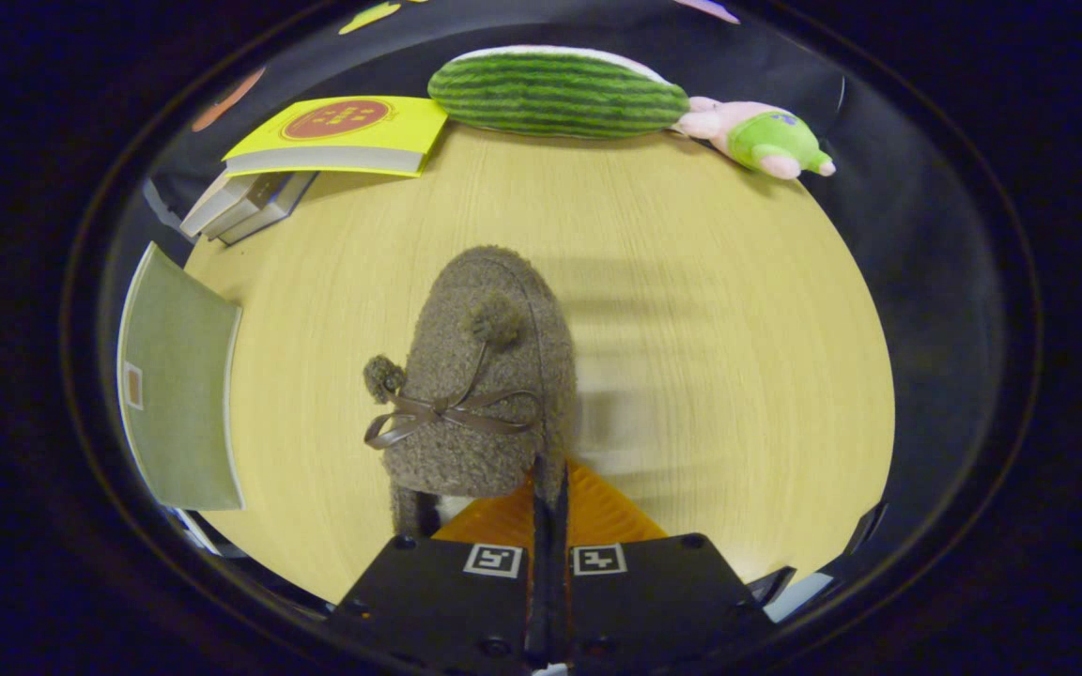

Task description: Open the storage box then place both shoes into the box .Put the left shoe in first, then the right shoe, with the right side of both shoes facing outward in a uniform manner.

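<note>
The gripper (pixel 548 483) has its 2 orange fingers (pixel 597 512) drawn almost together, with only a thin dark slit between them, and they pinch the rear collar edge of the shoe (pixel 485 376), a fuzzy brown slipper. Taking this shoe as the landmark: it sits directly ahead of the fingers, its heel end at them and its toe pointing away, above the pale wooden table (pixel 710 310). A thin brown ribbon bow (pixel 442 413) crosses its upper, with 2 pompoms (pixel 494 319), 1 on top and 1 hanging off the side nearer the green mat. Whether the sole touches the table cannot be told. Beside the shoe, well apart, a flat green mat (pixel 179 385) lies at the table's edge. Beyond the toe, at the table's far edge, lies a watermelon-striped cushion (pixel 555 92), with a yellow book (pixel 339 131) on stacked grey books (pixel 245 202) to 1 side of it and a pink and green plush toy (pixel 762 139) touching its other end.
</note>
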